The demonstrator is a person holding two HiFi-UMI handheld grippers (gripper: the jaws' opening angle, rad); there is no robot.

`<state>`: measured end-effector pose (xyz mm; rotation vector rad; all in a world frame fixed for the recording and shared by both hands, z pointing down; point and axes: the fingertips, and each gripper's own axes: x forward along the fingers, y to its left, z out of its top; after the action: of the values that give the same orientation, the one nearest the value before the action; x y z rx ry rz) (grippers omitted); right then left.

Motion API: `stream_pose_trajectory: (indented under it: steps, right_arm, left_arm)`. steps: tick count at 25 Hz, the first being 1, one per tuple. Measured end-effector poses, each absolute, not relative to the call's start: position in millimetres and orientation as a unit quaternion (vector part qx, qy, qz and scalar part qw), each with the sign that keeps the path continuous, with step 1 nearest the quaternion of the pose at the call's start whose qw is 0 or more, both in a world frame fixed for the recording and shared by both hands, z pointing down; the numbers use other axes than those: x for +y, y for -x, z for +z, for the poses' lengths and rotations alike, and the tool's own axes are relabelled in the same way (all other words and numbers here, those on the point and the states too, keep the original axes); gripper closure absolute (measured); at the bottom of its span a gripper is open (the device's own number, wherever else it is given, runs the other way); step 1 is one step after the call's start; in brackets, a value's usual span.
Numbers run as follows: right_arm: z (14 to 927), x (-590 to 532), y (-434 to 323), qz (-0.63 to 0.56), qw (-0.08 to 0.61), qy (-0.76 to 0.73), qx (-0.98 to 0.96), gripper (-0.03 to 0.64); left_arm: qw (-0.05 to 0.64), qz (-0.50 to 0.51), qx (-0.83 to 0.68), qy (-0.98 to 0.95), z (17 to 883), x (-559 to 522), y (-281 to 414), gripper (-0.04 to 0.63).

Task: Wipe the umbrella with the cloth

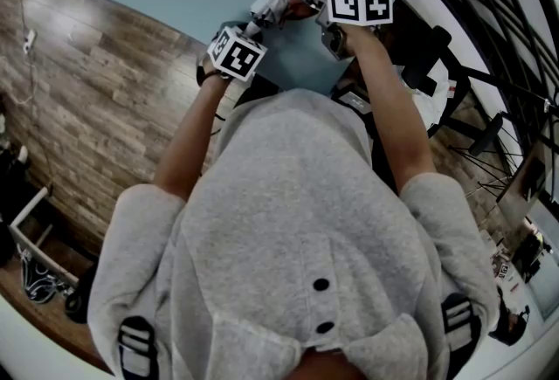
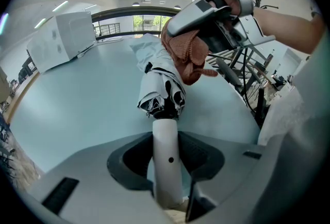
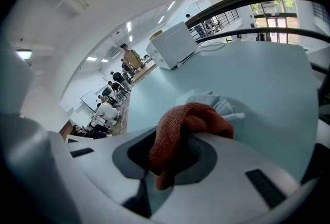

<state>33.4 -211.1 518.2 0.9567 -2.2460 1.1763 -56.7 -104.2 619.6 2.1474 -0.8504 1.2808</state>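
Some of the umbrella (image 2: 161, 86) hides behind the cloth (image 2: 188, 55).

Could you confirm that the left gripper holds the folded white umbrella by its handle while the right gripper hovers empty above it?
Not quite: the right gripper is not empty. The right gripper view shows its fingers shut on a rust-red knitted cloth at the folded white umbrella. The left gripper does hold the umbrella by its white handle.

open table (image 2: 77, 107) between umbrella (image 2: 161, 83) and box (image 2: 62, 40)
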Motion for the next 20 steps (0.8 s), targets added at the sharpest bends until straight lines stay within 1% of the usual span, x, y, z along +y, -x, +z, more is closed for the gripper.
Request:
stream_pose_trajectory:
  steps: [9,20]
  right_arm:
    - [515.0,-239.0,-54.3,0.400,0.224,-0.378,-0.804,0.537]
    - [517.9,-262.7,-73.3,0.354,0.269,-0.398,-0.802,0.537]
  left_arm:
    - [0.247,0.469,-0.310,-0.789,619.8,-105.3,56.4,0.439]
    - [0.246,0.469,-0.308,-0.790,619.1,-104.0,56.1,0.439]
